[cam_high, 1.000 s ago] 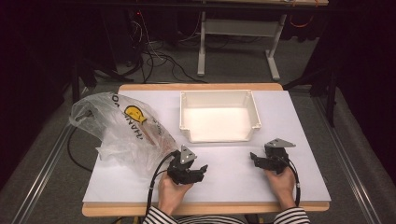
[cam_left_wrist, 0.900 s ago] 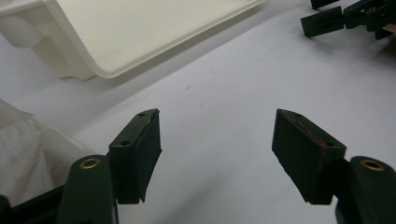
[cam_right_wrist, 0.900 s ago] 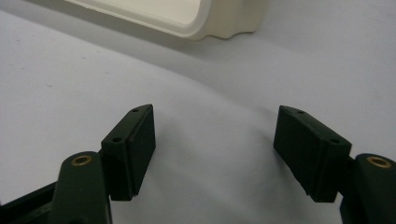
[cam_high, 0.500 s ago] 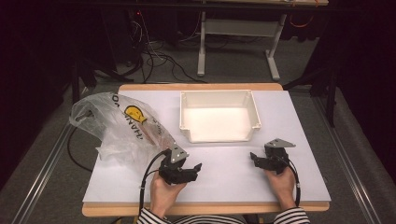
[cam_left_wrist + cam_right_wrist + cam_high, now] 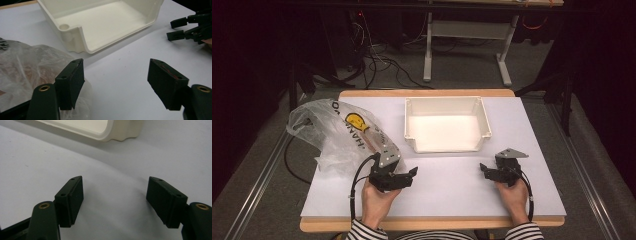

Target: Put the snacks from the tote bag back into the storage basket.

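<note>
Near the surface's (image 5: pixel 452 195) left edge lies a crumpled bag (image 5: pixel 337 135) of thin, clear plastic, its film creased and glossy, printed with a yellow smiling face and black letters; part of it spills over that edge. Something reddish shows through the film, too blurred to name. Just beside the bag's near end, towards the front edge, the left gripper (image 5: pixel 411 174) sits in a hand (image 5: pixel 377 200) with a striped cuff, a grey three-cornered plate on its top and a black cable looping from it. In the left gripper view its two flat, matte black fingers (image 5: pixel 71 82) have just been opening and stand wide apart with nothing between them, one of them in front of the bag's wrinkled film. Behind the middle of the surface, towards the back edge, stands a rectangular cream tray (image 5: pixel 412 140) of smooth, hard plastic with rounded corners, a rolled rim and a lowered front wall. Towards the front right corner, the right gripper (image 5: pixel 482 170) rests in the other hand (image 5: pixel 512 195); its blocky black fingers (image 5: pixel 71 200) are likewise spread wide over bare, matte white surface, grasping nothing, well apart from the tray.
</note>
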